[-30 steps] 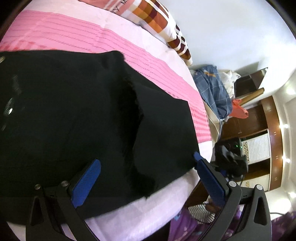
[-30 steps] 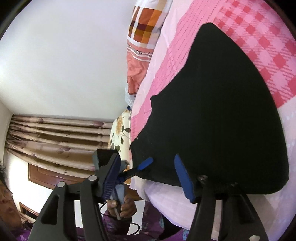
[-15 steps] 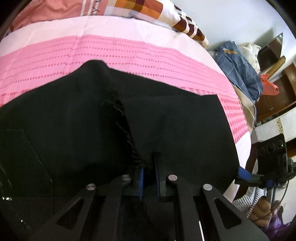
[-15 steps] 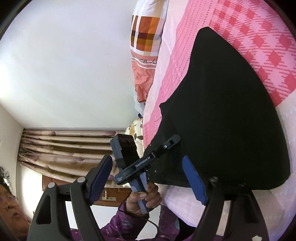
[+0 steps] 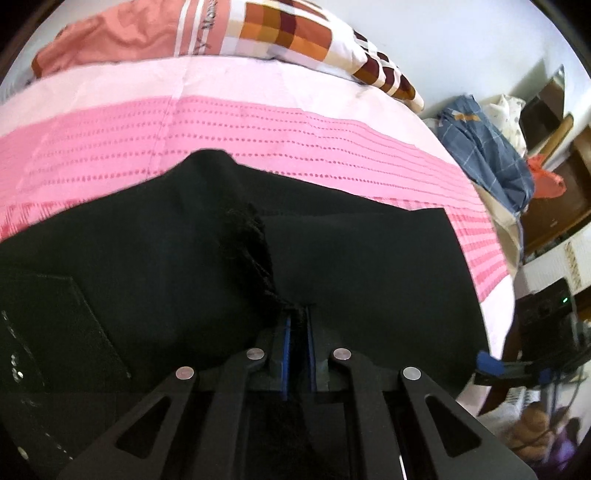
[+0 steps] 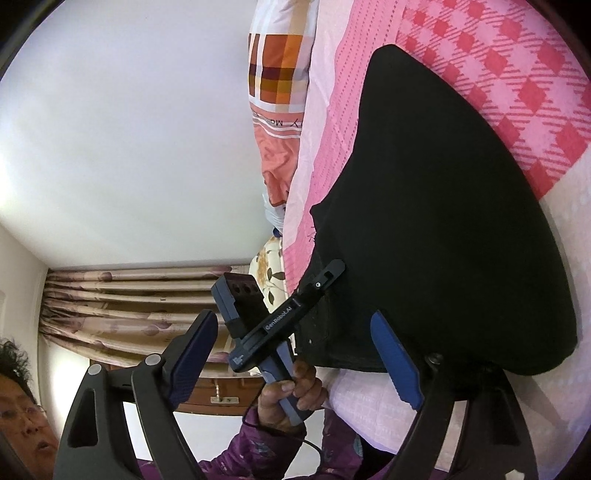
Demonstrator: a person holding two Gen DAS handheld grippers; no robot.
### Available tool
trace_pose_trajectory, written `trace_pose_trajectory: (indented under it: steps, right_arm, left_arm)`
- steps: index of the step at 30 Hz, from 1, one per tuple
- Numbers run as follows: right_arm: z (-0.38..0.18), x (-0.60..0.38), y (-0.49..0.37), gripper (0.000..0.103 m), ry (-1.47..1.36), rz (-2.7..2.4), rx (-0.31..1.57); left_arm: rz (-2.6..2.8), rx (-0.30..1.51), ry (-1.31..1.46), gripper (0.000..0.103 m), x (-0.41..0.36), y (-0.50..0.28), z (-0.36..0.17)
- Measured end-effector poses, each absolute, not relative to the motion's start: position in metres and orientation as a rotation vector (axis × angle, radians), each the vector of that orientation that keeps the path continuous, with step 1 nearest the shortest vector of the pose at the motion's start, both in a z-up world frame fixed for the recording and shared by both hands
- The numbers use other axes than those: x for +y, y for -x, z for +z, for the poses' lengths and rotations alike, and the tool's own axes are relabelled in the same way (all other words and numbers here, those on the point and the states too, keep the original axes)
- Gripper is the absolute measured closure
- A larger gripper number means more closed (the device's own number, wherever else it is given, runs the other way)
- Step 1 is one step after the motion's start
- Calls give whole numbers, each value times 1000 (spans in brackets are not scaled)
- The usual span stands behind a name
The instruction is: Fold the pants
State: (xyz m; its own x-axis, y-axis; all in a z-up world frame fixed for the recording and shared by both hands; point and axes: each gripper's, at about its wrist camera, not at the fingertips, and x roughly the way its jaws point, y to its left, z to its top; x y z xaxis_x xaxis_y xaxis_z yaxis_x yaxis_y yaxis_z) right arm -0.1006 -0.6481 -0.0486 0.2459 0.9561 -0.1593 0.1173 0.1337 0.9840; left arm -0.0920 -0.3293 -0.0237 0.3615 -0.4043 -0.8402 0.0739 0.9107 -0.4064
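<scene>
1. Closest to me in the left wrist view, my left gripper (image 5: 298,341) has its two blue fingers (image 5: 284,354) pressed together on a bit of black cloth. That cloth is the edge of the pants (image 5: 155,266).
2. The pants are black and lie spread flat on the bed (image 5: 258,122). I see a stitched pocket (image 5: 55,325) on the near left part, and a rough, bunched seam runs away from my fingers up the middle.
3. In the right wrist view, my right gripper (image 6: 295,363) has its blue fingers (image 6: 395,365) wide apart. They hold nothing. One finger is just beside the near edge of the pants and the other hangs out past the side of the bed.
4. Between those open fingers I see the person's hand (image 6: 291,395) holding the handle of the left gripper, which touches the pants at the bed edge.
5. Past the pants, the bed has a pink sheet with dotted stripes. In the right wrist view a part with red checks (image 6: 524,96) shows too.
6. Farther back lies a pillow (image 5: 258,33) with orange, brown and white squares.
7. Off the far right side of the bed, there is a blue checked cloth (image 5: 484,151) in a pile.
8. Far away in the right wrist view I see striped curtains (image 6: 129,302) and a white wall.
</scene>
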Motion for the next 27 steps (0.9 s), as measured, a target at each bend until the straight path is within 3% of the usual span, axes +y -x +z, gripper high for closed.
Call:
trace_pose_trajectory:
  steps: [4,7,9,13,15,21,27]
  right_arm:
    - [-53,-647,101,16,-1292,858,1169]
    - [-60,-645,103,11,-1296,850,1180]
    - [-57,-644,102,10,-1290,873,1169]
    - [-37,-637,103,10,-1198,916,1132]
    - [-31,-627,104,10,-1087,903,1159]
    - [-25,-597,110,10,-784,845,1243]
    - [0,-580,111,10,-803,907,1172]
  left_arm:
    - [-327,1163,361,92,-320,96,-26]
    - [-310,1141,343,73,-318,100,-18]
    - [-305,1096,298,48,-319,106,-5]
    - [-260,1018,187,36,-318,126,20]
    - [-195,999,114,25,-317,134,30]
    - [-101,962,49,24,-305,153,39]
    - [-52,964,27,24,-290,166,40]
